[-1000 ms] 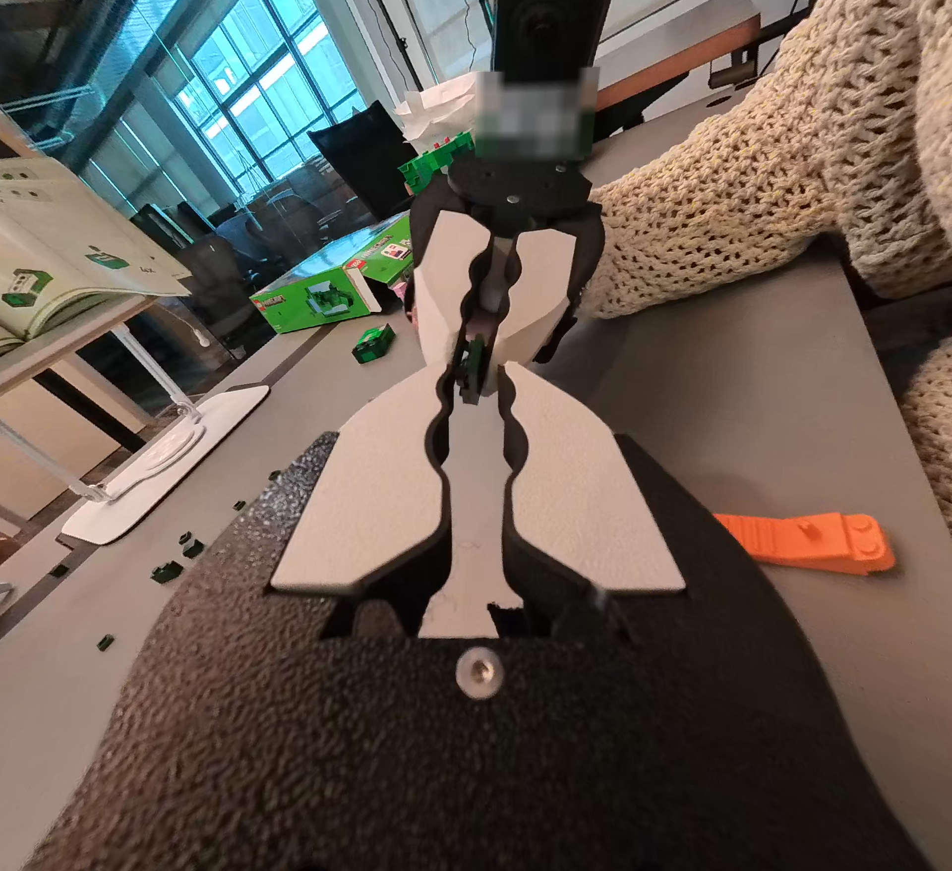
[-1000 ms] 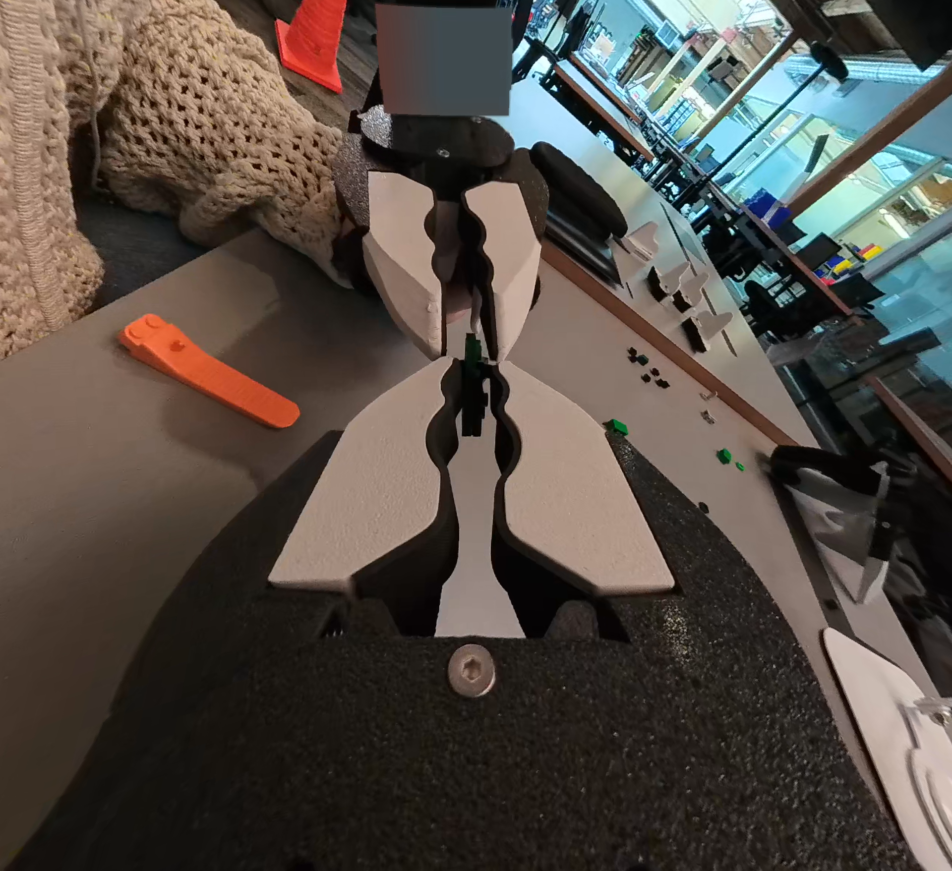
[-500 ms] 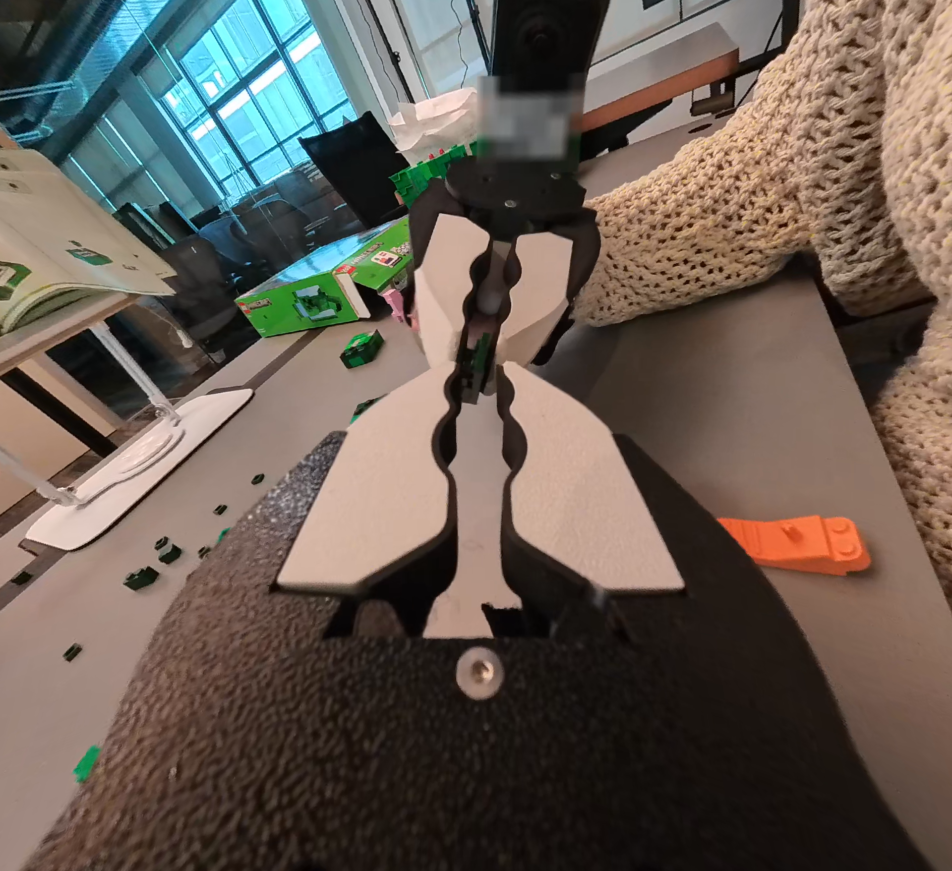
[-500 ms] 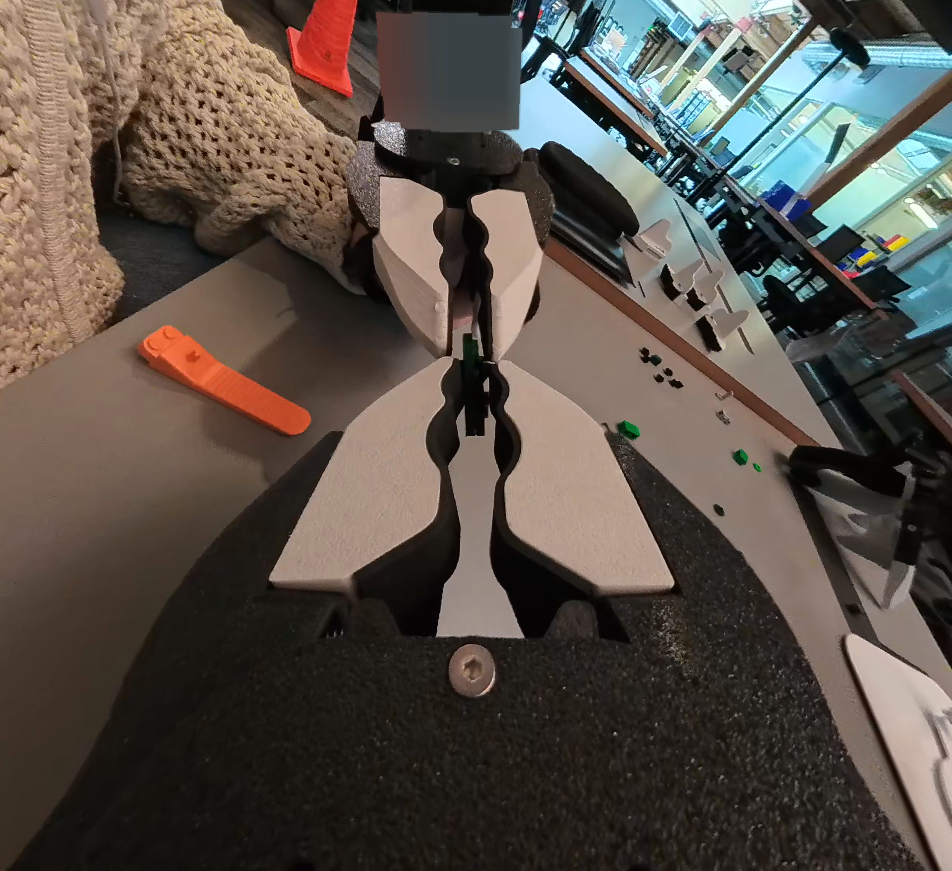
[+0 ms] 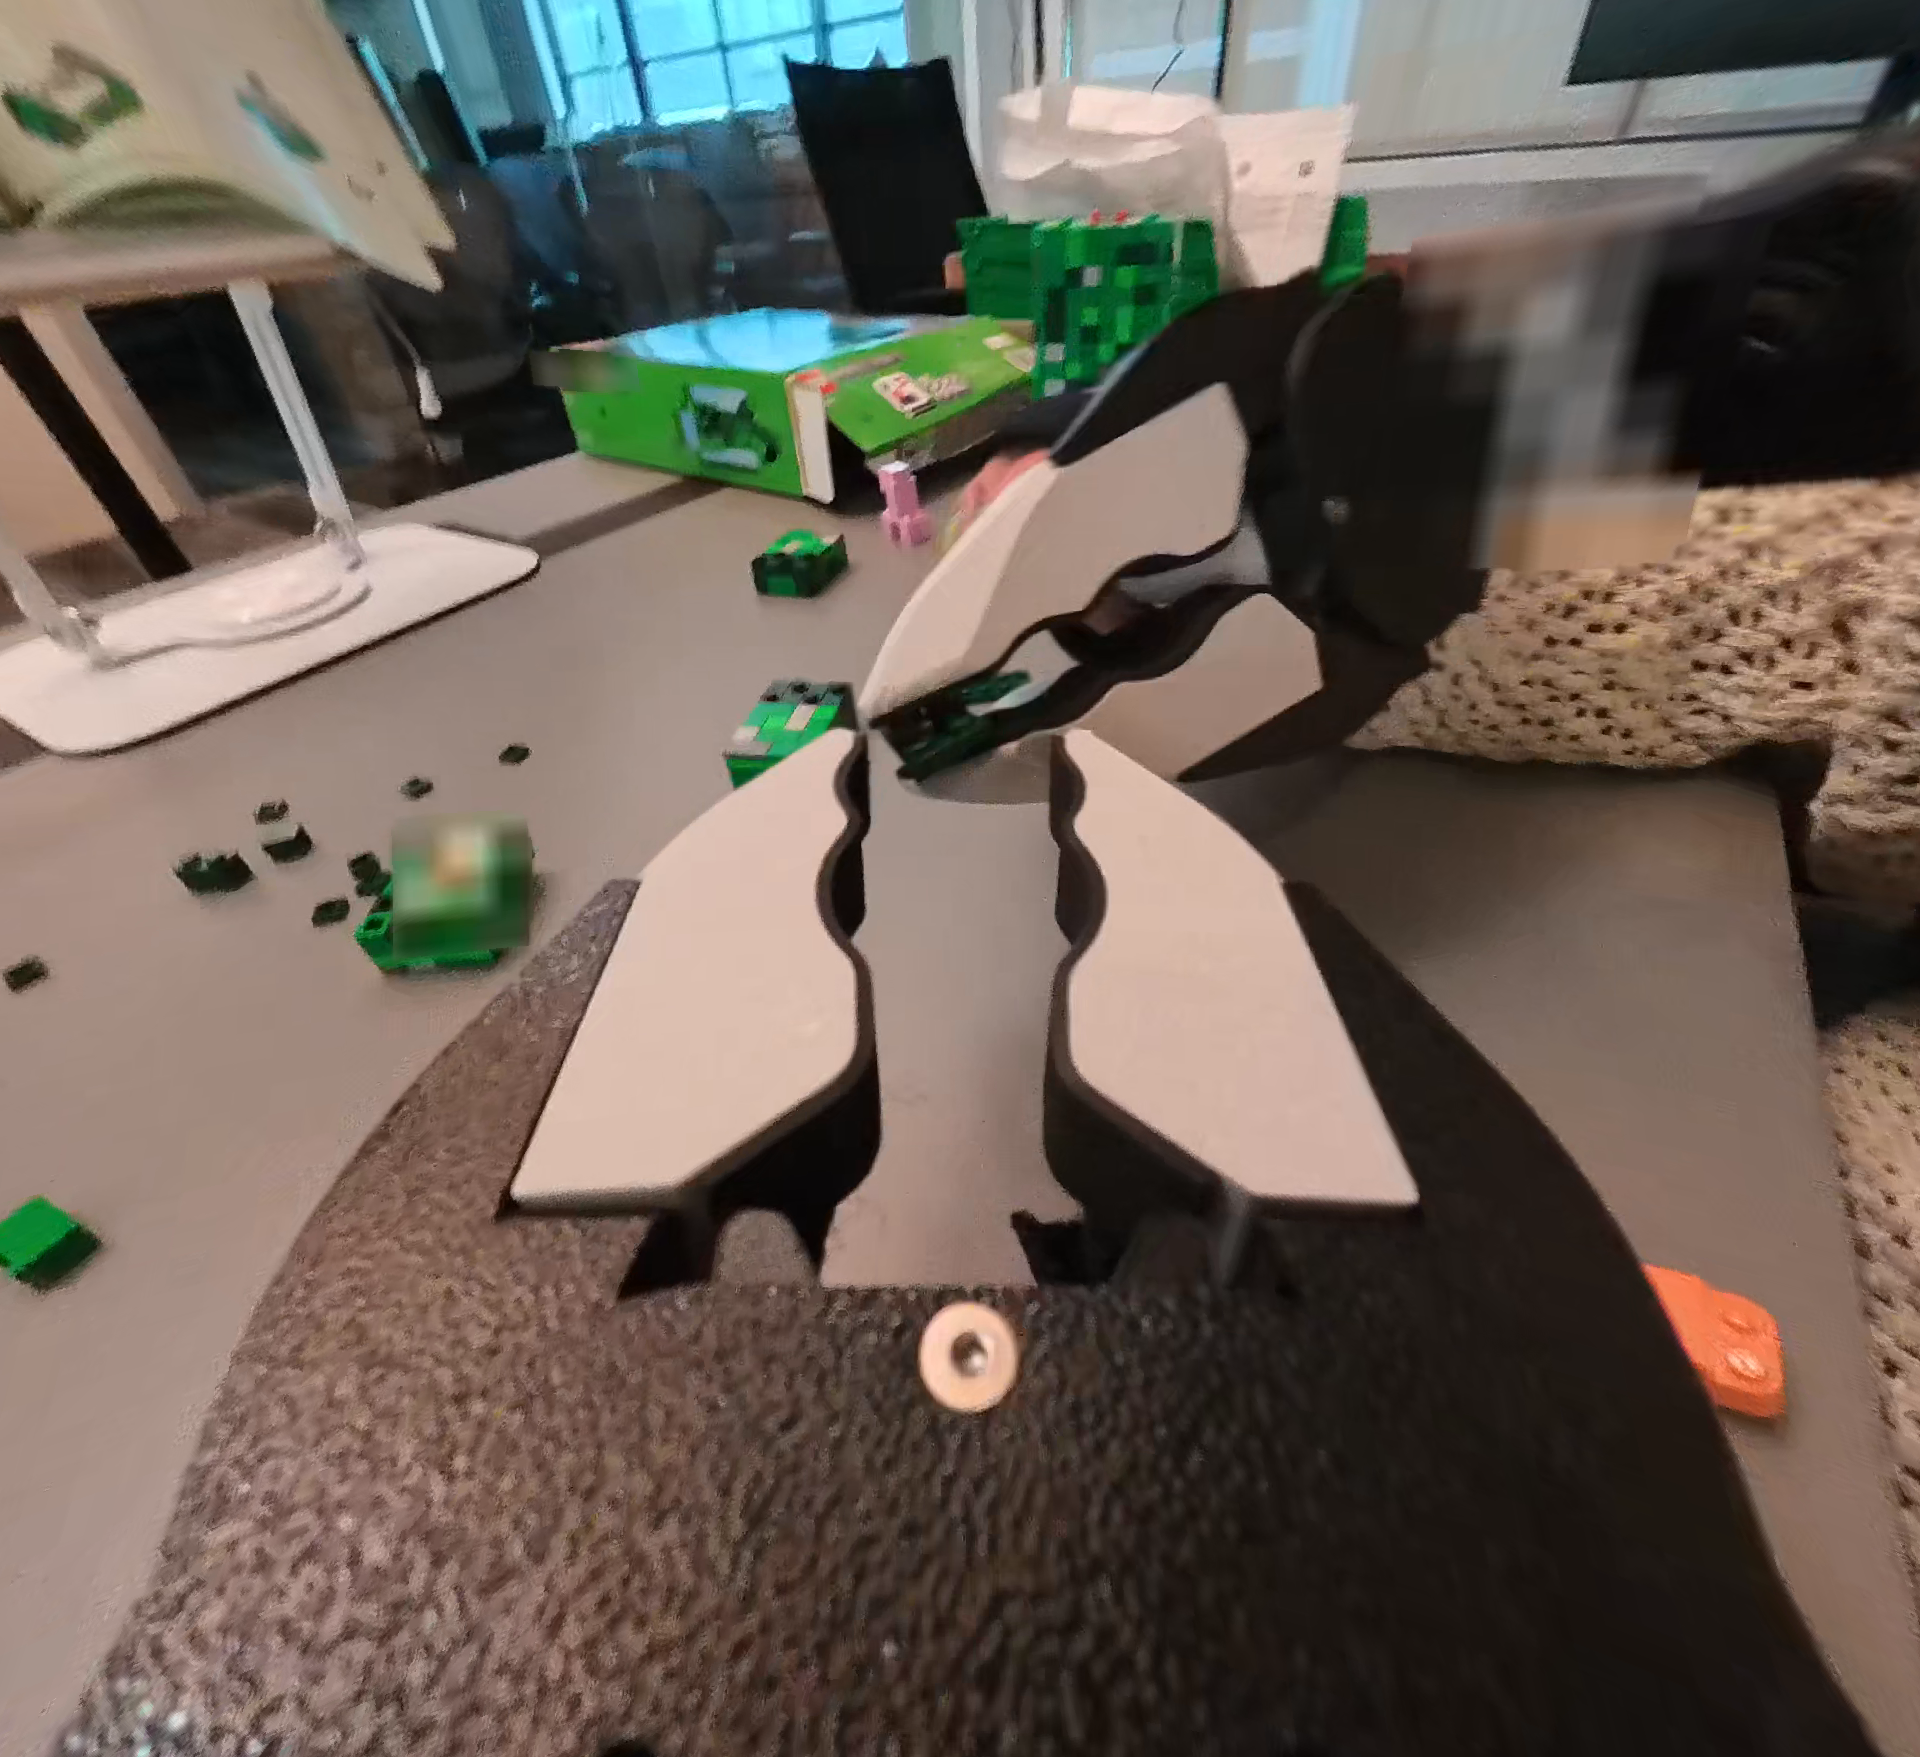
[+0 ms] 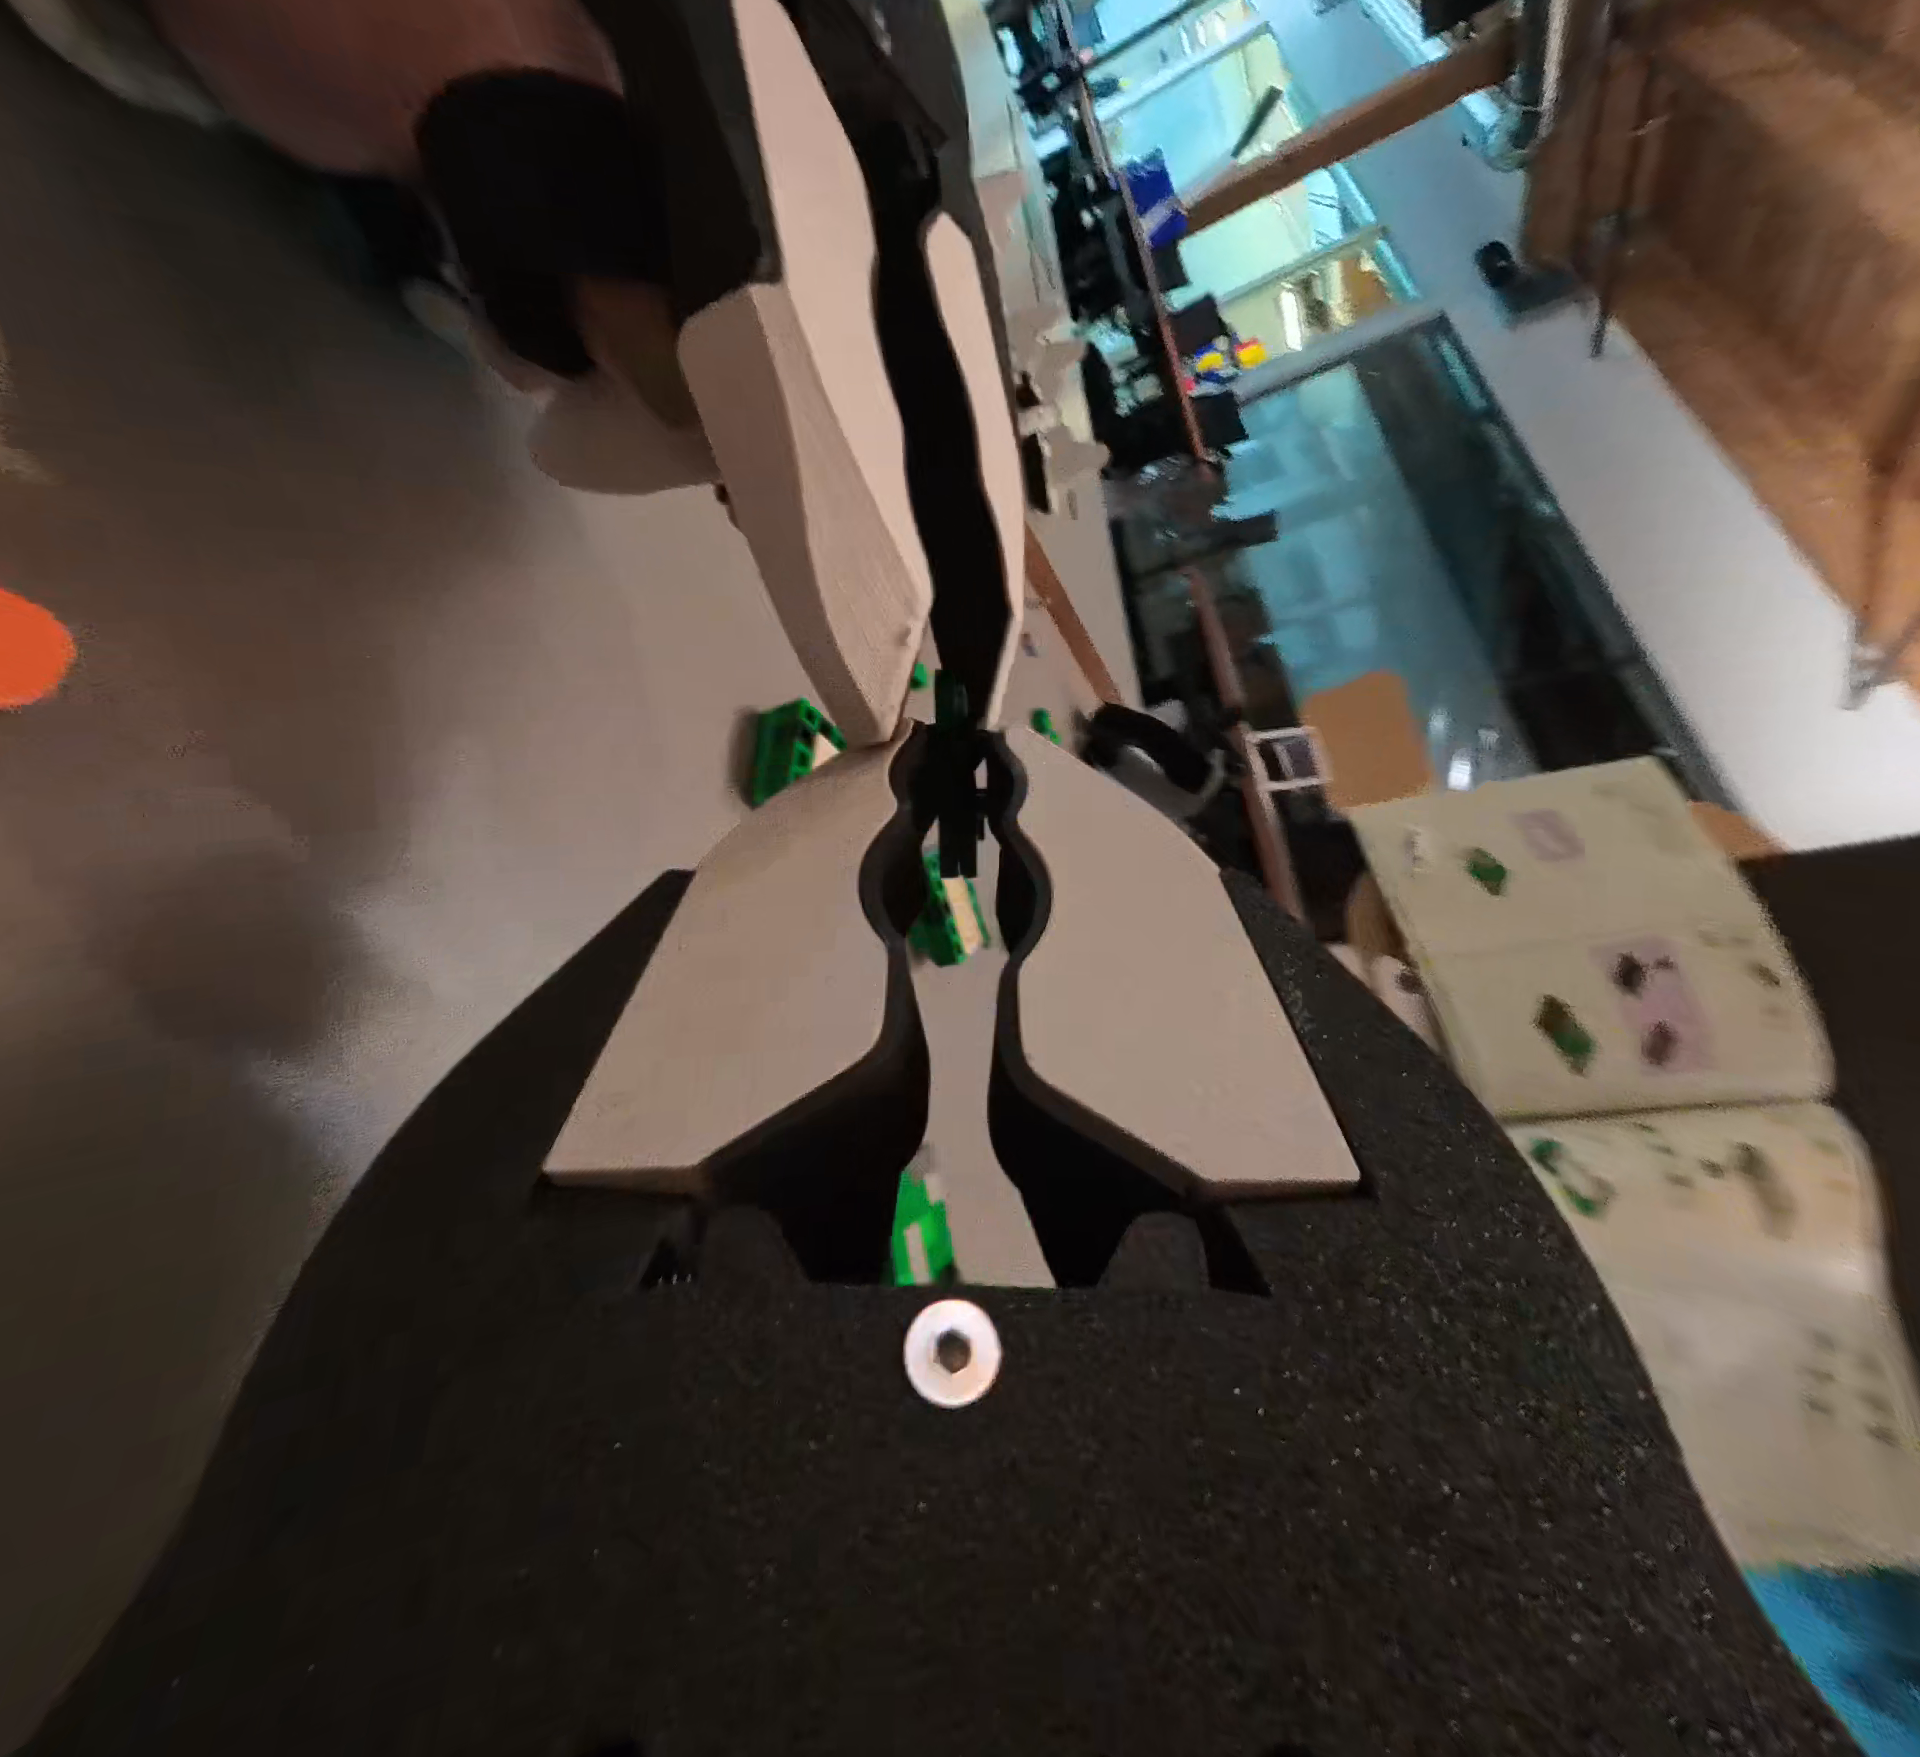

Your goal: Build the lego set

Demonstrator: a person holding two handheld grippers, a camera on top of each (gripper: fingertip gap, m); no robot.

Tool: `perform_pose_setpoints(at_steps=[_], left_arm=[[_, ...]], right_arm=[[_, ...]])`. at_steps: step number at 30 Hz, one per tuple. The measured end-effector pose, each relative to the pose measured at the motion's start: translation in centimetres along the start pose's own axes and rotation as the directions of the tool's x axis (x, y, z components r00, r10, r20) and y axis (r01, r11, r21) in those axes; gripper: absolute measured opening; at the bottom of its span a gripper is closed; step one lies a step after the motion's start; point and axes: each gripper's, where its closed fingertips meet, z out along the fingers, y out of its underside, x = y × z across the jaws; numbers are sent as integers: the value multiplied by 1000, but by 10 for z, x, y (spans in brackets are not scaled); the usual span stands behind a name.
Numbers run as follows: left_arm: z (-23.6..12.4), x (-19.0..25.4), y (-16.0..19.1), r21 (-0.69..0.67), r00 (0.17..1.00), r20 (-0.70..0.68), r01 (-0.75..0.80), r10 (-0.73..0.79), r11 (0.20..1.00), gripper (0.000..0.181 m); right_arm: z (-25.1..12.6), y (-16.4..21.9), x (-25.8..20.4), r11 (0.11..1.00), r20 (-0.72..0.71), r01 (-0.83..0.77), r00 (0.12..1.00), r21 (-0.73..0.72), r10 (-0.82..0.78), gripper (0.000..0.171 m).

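A small dark green lego assembly point(image 5: 951, 720) is pinched in my right gripper point(image 5: 878, 710), which comes in tilted from the upper right in the left wrist view. My left gripper point(image 5: 956, 751) is open and empty, its fingertips just on either side of that piece. In the right wrist view my right gripper point(image 6: 961, 741) is shut on the dark green piece point(image 6: 956, 803), and the left gripper point(image 6: 940, 689) hangs in from above, tip to tip with it. A small green build point(image 5: 784, 720) sits on the grey table point(image 5: 623, 627) just behind.
A green set box point(image 5: 769, 398), a tall green build point(image 5: 1091, 284), another small green build point(image 5: 795, 559) and a pink figure point(image 5: 902, 507) stand farther back. Loose dark pieces point(image 5: 281, 845) lie left. An instruction booklet point(image 5: 156, 97) stands left; an orange separator point(image 5: 1725, 1344) lies right. A knitted sleeve point(image 5: 1662, 647) rests right.
My left gripper has opened and let go of the dark green piece. My right gripper keeps hold of it and has rolled to one side. Both views have swung and blurred.
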Motion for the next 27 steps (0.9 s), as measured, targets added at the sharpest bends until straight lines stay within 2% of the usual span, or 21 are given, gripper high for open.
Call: perform_pose_setpoints(at_steps=[9, 15, 27], left_arm=[[1, -6, 3, -26, 999, 51, 6, -5, 1000, 23], [-4, -8, -3, 23, 998, 52, 17, -18, 1000, 16], [-3, -10, 0, -1, 997, 72, 18, -18, 1000, 18]], right_arm=[[4, 5, 8, 958, -106, 253, 957, -135, -268, 9], [5, -1, 8, 932, -129, 331, 928, -148, -350, 9], [9, -5, 11, 877, -180, 437, 863, -203, -471, 9]])
